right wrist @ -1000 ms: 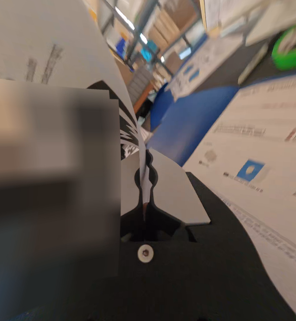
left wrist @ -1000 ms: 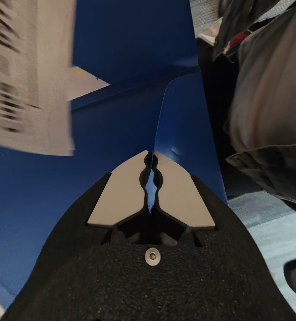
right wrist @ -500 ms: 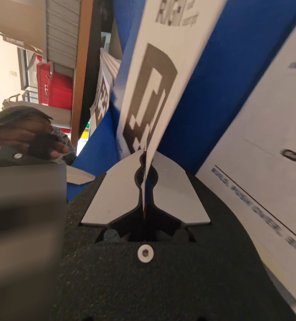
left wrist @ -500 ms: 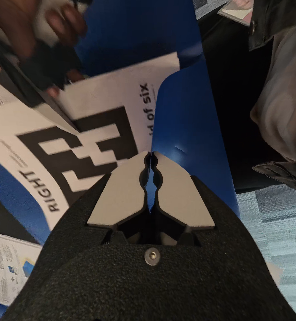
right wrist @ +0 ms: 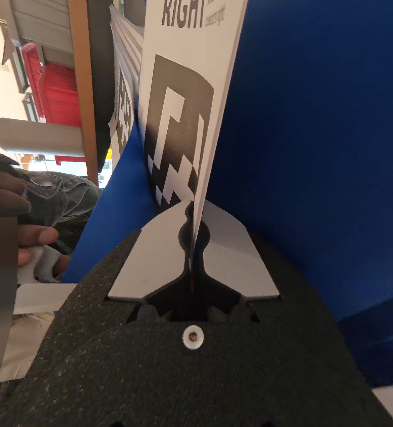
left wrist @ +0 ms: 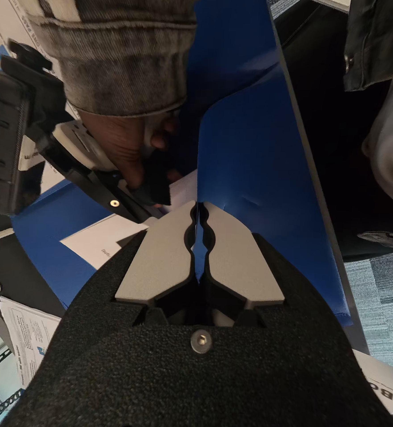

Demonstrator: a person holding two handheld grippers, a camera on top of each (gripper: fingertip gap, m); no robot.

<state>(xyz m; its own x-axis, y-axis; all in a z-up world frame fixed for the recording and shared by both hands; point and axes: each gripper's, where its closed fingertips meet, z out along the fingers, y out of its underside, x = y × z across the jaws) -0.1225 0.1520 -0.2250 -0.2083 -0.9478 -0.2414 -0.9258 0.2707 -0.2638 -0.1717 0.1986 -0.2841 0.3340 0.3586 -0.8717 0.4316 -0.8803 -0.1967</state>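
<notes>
My left gripper (left wrist: 199, 205) is shut on the edge of a blue folder cover (left wrist: 248, 161) and holds it upright. My right gripper (right wrist: 194, 203) is shut on a thin stack of white sheets (right wrist: 186, 92) printed with a black-and-white square marker; the sheets stand edge-on between the blue folder covers (right wrist: 318, 138). In the left wrist view the other gripper (left wrist: 59, 147), held by a hand in a grey sleeve (left wrist: 121, 57), sits close ahead at the folder's inside. A white sheet (left wrist: 94, 245) lies on the blue inner cover below it.
Printed papers (left wrist: 27, 335) lie on a dark table at the lower left. A grey carpet floor (left wrist: 387, 300) shows at the right past the table edge, beside a person's dark jacket (left wrist: 375, 46). A hand (right wrist: 17, 231) and red shelving (right wrist: 59, 97) show at the left. The tips of one gripper are about 9 centimeters away from the tips of the other.
The right gripper and its hand have moved in close to the left gripper, bringing the marker sheets down inside the blue folder. Both grippers stay shut on what they hold.
</notes>
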